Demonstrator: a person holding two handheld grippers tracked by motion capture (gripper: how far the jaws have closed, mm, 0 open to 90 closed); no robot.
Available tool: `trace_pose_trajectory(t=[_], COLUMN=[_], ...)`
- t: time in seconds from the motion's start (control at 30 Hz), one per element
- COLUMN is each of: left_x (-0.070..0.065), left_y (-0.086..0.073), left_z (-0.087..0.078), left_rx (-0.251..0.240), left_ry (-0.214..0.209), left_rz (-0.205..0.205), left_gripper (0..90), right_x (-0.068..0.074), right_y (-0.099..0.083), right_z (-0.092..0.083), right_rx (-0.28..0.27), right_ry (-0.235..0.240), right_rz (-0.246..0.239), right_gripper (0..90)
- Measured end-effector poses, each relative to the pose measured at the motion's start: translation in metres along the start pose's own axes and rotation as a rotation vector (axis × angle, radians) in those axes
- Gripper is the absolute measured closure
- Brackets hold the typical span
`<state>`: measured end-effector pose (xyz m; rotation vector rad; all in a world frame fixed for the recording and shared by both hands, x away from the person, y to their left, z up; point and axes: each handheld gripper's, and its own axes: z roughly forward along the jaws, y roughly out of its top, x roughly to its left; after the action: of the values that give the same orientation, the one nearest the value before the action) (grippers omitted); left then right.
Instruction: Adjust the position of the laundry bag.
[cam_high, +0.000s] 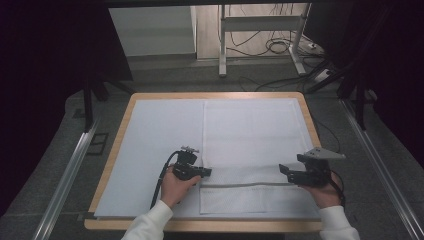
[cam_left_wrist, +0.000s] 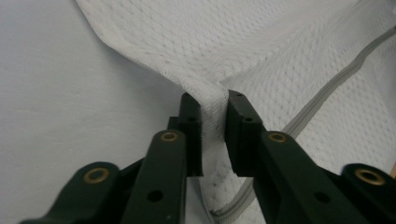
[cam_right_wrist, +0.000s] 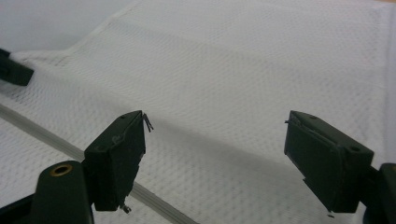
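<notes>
A white mesh bag with a grey zip lay flat on the white mat that covered the table, and it took the right half of the mat, with the zip running across near the person's edge. The left gripper was at the bag's left edge, just above the zip, and in the left gripper view its jaws were pressed together on a pinched fold of the mesh, which rose a little from the mat between the pads; so this side was already taken. The right gripper stood at the bag's right part, close to the zip line, but in the right gripper view its jaws were wide apart with nothing between them, and the mesh lay smooth under them. I judged that the work, probably lifting or folding the bag, was only at its beginning: one grip was made, the second was not yet made, and the bag was spread out and unfolded, with only a small ridge at the left corner. What was left, as it seemed, was to close the right gripper on the cloth and then to move the bag with both hands. Whether the zip was fully closed I could not tell.
</notes>
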<state>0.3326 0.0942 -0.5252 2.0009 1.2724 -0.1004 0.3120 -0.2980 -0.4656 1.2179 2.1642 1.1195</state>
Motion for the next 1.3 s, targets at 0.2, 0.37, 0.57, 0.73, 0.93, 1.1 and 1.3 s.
trace_pose_trajectory(t=[0.2,0.37,0.57,0.73,0.93,1.1,1.3], left_x=[0.001,0.0,-0.001,0.0,0.0,0.0,0.0], left_y=[-0.001,-0.001,0.0,0.0,0.0,-0.001,-0.001], left_z=[-0.001,-0.003,-0.004,-0.005,-0.005,-0.006,-0.006], left_rx=[0.002,-0.003,-0.023,-0.018,-0.017,-0.025,-0.035], left_ry=[-0.004,0.0,-0.001,0.007,0.006,0.005,0.001], left_rz=[0.018,0.032,0.021,0.035,0.036,0.036,0.035], left_gripper=[87.4,88.6,88.8,88.7,88.7,88.7,88.7], right_x=[-0.017,-0.036,-0.057,-0.066,-0.074,-0.081,-0.085], right_y=[0.001,0.003,0.007,0.007,-0.001,-0.006,-0.013], right_z=[-0.009,-0.013,-0.011,-0.007,0.001,0.003,0.01], right_rx=[-0.003,0.041,0.114,0.174,0.224,0.252,0.283], right_ry=[-0.047,-0.071,-0.043,-0.052,-0.074,-0.06,-0.054], right_rz=[0.048,0.115,0.21,0.235,0.248,0.274,0.272], right_gripper=[20.2,20.2,25.5,32.3,39.6,42.2,58.4])
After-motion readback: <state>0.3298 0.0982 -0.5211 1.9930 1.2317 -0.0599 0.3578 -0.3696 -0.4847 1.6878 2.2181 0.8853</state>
